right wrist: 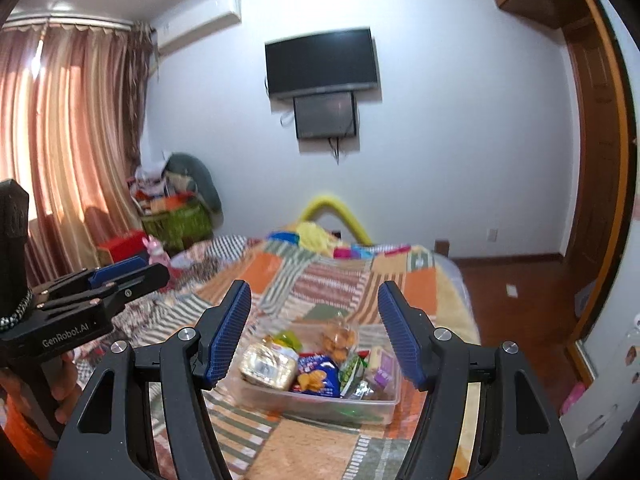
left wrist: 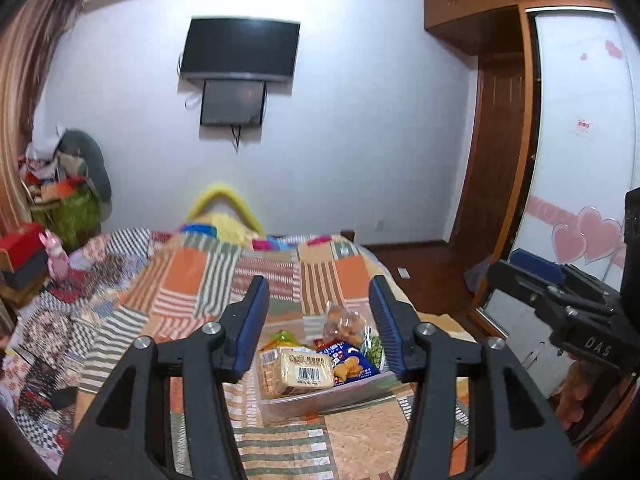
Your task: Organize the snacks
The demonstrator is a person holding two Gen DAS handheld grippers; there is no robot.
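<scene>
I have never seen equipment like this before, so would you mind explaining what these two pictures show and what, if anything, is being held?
No robot is here: a person holds a two-finger gripper in each hand. Each picture comes from a fisheye camera mounted on one gripper, looking forward along its blue-padded fingers. One view shows the left gripper, the other the right gripper. Both stand open and hold nothing. In front of them, on a bed with a patchwork quilt, sits a clear plastic bin filled with snacks, among them a pale cracker pack and a blue snack bag. On the wall behind hangs a television.
</scene>
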